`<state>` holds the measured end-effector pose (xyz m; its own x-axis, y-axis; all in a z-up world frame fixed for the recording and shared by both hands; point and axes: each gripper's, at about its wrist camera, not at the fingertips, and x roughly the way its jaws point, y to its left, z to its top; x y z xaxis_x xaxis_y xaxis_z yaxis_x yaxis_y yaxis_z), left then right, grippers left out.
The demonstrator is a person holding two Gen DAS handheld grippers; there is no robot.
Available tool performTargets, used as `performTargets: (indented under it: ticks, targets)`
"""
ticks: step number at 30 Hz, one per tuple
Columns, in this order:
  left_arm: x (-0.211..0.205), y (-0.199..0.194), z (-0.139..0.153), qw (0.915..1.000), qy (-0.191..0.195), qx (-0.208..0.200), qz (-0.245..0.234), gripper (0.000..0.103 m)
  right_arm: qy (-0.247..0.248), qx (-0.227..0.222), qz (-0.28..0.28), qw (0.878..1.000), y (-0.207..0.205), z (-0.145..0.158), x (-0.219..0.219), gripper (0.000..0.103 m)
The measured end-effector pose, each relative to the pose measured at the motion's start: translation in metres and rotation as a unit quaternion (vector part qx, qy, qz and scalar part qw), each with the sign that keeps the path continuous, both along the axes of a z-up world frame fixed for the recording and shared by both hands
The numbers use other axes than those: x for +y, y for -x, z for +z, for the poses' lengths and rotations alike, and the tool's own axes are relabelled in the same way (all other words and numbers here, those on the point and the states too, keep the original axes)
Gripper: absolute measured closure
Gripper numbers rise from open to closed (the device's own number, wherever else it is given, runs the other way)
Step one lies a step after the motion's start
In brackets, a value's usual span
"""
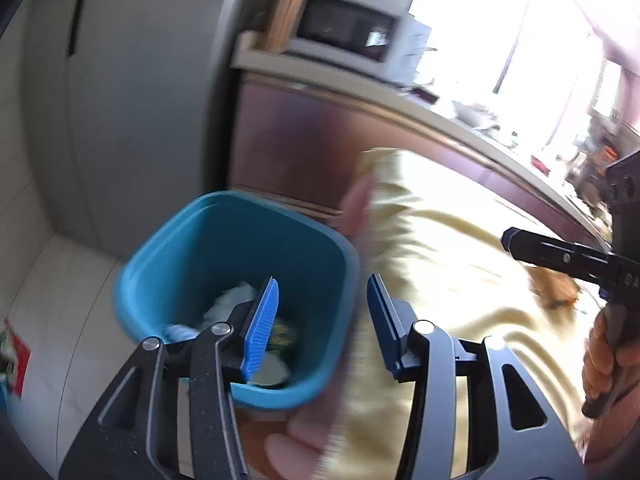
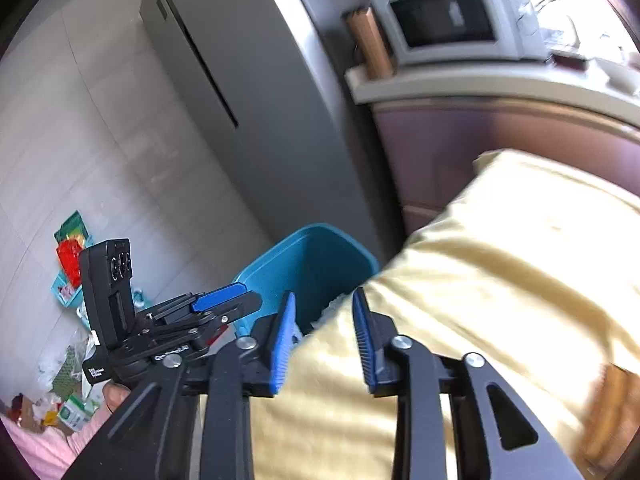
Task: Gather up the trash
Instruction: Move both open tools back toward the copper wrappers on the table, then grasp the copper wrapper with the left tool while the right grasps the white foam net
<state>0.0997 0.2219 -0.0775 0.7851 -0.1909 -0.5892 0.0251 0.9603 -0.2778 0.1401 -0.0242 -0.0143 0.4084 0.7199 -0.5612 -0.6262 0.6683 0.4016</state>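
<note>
From the left wrist, the left gripper [image 1: 322, 320] hung with its jaws parted and empty above the square teal plastic bin [image 1: 240, 248], where crumpled paper trash [image 1: 236, 300] lay at the bottom.

From the right wrist, the right gripper [image 2: 324, 344] was also released and empty over the pale yellow cloth [image 2: 500, 280]. Scattered wrappers [image 2: 68, 380] littered the tiled floor [image 2: 80, 140]; the next pickup would go best lifting clear of the rim before swinging over.

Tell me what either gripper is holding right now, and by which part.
Nothing is held. The left gripper is open above the blue bin, and the right gripper is open over the yellow cloth, pads not pressing it.
</note>
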Motion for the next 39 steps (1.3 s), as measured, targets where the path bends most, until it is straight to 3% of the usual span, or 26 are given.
performTargets:
  ticks: [4,9,19,25,30,34,39]
  targets:
    - [-0.043,0.011,0.017,0.9977,-0.007,-0.03,-0.06,0.054,-0.014,-0.02,-0.045,0.999,0.02,0.011,-0.059,0.073]
    - [-0.104,0.014,0.026,0.989,-0.011,-0.045,-0.141,0.052,-0.018,-0.023,-0.125,0.992,0.042,0.009,-0.135,0.072]
    - [-0.216,0.005,0.023,0.9642,-0.04,-0.039,-0.259,0.051,-0.025,0.023,-0.253,0.967,0.059,-0.028,-0.237,0.065]
    - [-0.258,0.005,0.019,0.9518,-0.053,-0.032,-0.3,0.051,-0.025,0.037,-0.285,0.958,0.066,-0.046,-0.268,0.065]
    - [-0.288,0.004,0.017,0.9456,-0.091,-0.037,-0.31,0.048,-0.017,0.044,-0.345,0.938,0.095,-0.056,-0.312,0.063]
    - [-0.308,-0.012,0.019,0.9433,-0.121,-0.038,-0.307,0.046,-0.011,0.053,-0.378,0.924,0.12,-0.062,-0.334,0.049]
    - [-0.327,-0.032,0.014,0.9393,-0.159,-0.026,-0.303,0.046,-0.013,0.073,-0.382,0.921,0.141,-0.078,-0.345,0.042]
